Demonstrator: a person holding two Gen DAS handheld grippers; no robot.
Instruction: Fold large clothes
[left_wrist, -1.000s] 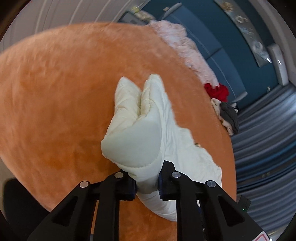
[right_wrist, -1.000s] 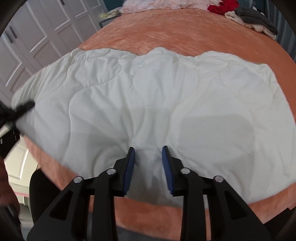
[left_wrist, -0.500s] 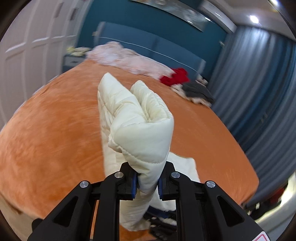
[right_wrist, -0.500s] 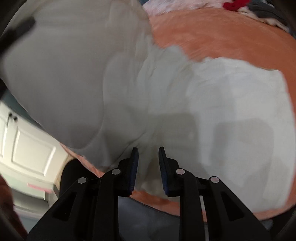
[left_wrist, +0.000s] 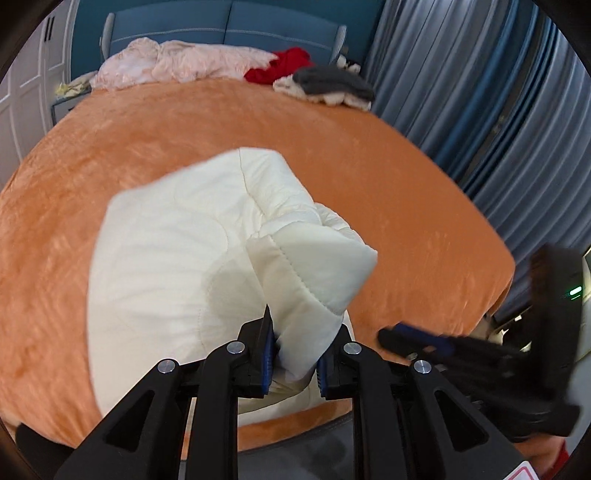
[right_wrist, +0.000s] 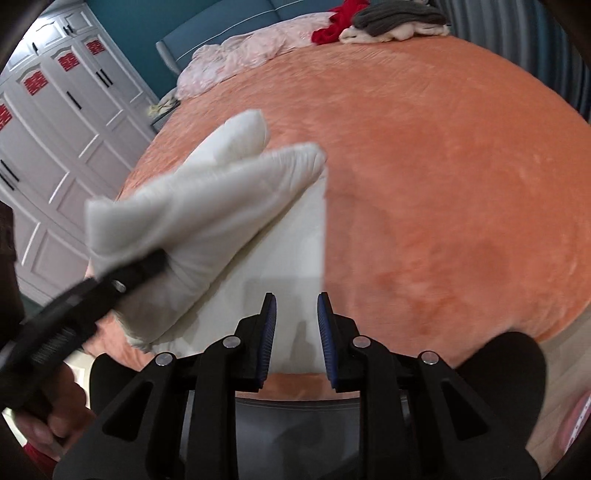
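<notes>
A thick white quilt (left_wrist: 184, 251) lies partly folded on the orange bed (left_wrist: 369, 184). My left gripper (left_wrist: 299, 332) grips a stitched corner fold of it, held up over the rest; the jaws are opening with the fabric still pinched between the pads. In the right wrist view the same lifted fold (right_wrist: 207, 206) hangs from the blurred left gripper (right_wrist: 147, 266). My right gripper (right_wrist: 295, 306) hovers open above the flat layer's near right corner (right_wrist: 295, 236), with nothing between its fingers. It also shows blurred as the right gripper (left_wrist: 391, 338) at the bed's near edge.
Loose clothes sit at the head of the bed: a pink heap (left_wrist: 184, 62), a red item (left_wrist: 280, 66), grey and white pieces (left_wrist: 332, 83). Blue-grey curtains (left_wrist: 480, 92) run along the right side. White wardrobe doors (right_wrist: 55, 129) stand left. A hand (right_wrist: 48, 417) holds the left gripper.
The left gripper swung the quilt corner across and over the rest, rolling as it went. The spread quilt is now doubled and narrower. The right gripper drew back to the near edge.
</notes>
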